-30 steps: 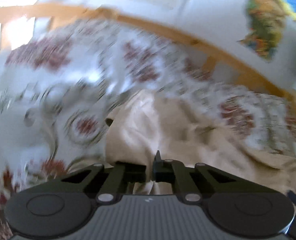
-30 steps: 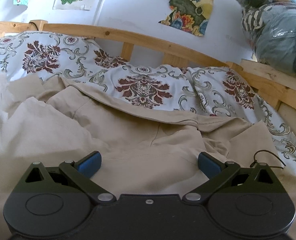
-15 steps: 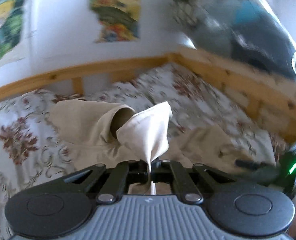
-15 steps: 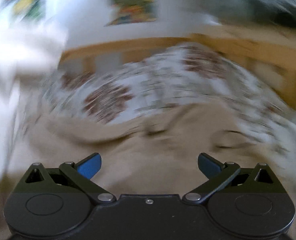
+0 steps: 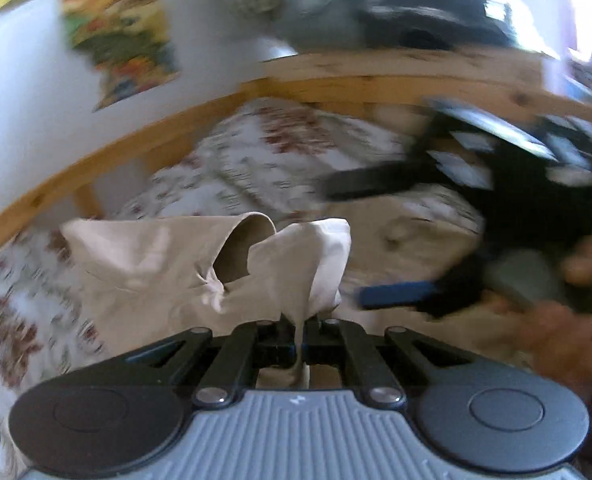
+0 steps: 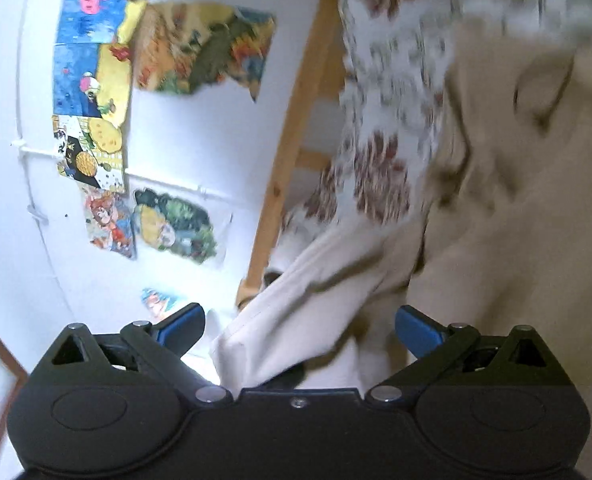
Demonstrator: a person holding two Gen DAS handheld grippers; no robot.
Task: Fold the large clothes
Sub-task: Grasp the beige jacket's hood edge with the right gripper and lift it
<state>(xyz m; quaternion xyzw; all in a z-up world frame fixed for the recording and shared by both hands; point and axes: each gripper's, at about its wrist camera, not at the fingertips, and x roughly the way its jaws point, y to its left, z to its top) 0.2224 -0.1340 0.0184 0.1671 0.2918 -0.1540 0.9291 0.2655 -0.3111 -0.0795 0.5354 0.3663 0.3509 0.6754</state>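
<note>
A large beige garment [image 5: 148, 276] lies on the patterned bed cover. My left gripper [image 5: 299, 334] is shut on a fold of this garment and lifts its edge [image 5: 315, 264] above the bed. My right gripper [image 5: 455, 280] shows blurred at the right of the left wrist view, a hand behind it. In the right wrist view my right gripper [image 6: 299, 330] is open and rolled on its side, with a fold of the beige garment [image 6: 296, 320] lying between its blue-tipped fingers [image 6: 180, 326].
The floral bed cover [image 5: 232, 176] is bounded by a wooden bed rail [image 5: 96, 168]. Bagged bundles [image 5: 395, 8] sit above the rail. Posters [image 6: 96, 80] hang on the white wall. The rail also shows in the right wrist view [image 6: 292, 140].
My left gripper has swung right, lifting the pinched garment edge. My right gripper has rolled sideways and moved in, so garment cloth now lies between its open fingers.
</note>
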